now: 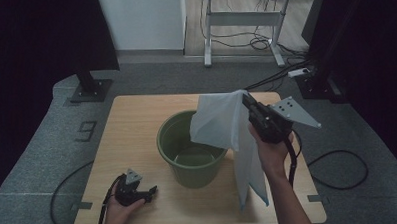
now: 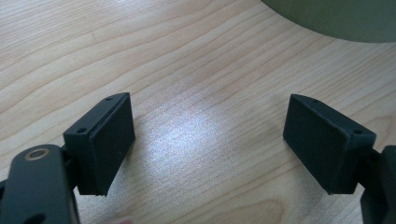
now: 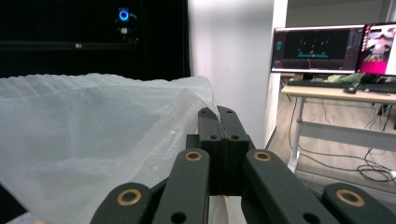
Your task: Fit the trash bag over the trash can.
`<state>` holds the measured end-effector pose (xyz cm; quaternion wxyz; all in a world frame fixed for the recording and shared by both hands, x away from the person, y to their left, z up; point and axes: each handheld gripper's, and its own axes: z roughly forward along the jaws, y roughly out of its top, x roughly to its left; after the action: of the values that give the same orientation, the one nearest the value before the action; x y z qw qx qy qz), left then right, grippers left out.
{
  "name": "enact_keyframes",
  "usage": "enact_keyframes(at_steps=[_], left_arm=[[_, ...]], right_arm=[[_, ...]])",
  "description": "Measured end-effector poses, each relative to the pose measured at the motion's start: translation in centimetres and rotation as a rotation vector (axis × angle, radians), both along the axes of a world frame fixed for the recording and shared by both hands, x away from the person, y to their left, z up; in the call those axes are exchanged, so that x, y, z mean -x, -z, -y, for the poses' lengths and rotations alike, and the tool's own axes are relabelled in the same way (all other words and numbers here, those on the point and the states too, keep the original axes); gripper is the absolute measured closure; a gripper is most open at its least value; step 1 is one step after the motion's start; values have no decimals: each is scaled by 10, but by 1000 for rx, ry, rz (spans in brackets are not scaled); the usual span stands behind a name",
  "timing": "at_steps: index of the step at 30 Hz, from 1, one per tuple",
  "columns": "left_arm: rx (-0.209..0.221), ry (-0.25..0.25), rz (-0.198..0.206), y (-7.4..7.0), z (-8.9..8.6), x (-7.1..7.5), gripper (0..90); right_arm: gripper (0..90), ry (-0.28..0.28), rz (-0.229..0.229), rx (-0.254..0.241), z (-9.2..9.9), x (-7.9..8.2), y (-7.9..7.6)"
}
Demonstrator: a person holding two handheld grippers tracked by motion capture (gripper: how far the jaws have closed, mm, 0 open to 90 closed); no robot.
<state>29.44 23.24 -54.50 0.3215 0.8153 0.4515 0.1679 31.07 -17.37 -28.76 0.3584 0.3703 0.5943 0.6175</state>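
Grey carpet surrounds a pale wooden worktop (image 1: 136,114), with dark curtains on both sides and a desk with 2 monitors (image 3: 336,49) in the background. We note a green bucket (image 1: 191,167) standing upright near the centre of the worktop.

Right hand-held gripper (image 1: 246,101): its jaws are pressed together on a corner of a white plastic bag (image 1: 222,123), seen pinched between them in the right gripper view (image 3: 93,140). The bag hangs from that corner, long axis vertical; one part drapes over the bucket's right rim, the rest falls outside the bucket toward the worktop's near edge. The bucket opening lies down and to the left of this gripper, so we judge that the bag must travel leftward and downward to line it.

Left hand-held gripper (image 1: 150,192): it rests low on the worktop at the near left, jaws wide apart with nothing between them (image 2: 208,140). It sits just beside the bucket's base, and is the nearer one for steadying the bucket or catching the bag's free edge.

Writing: a stencilled figure resembling 9 (image 1: 86,131) on the floor left of the worktop. We find no readable brand or label on bag or bucket.
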Motion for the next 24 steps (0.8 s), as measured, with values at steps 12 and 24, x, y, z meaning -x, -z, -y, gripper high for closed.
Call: enact_keyframes(at_steps=[12, 24], left_arm=[[0, -4, 2, 0, 0, 0, 171], [77, 53, 80, -40, -2, 18, 251]], right_arm=[[887, -37, -47, 101, -28, 2, 34], [887, -44, -49, 118, -32, 2, 38]])
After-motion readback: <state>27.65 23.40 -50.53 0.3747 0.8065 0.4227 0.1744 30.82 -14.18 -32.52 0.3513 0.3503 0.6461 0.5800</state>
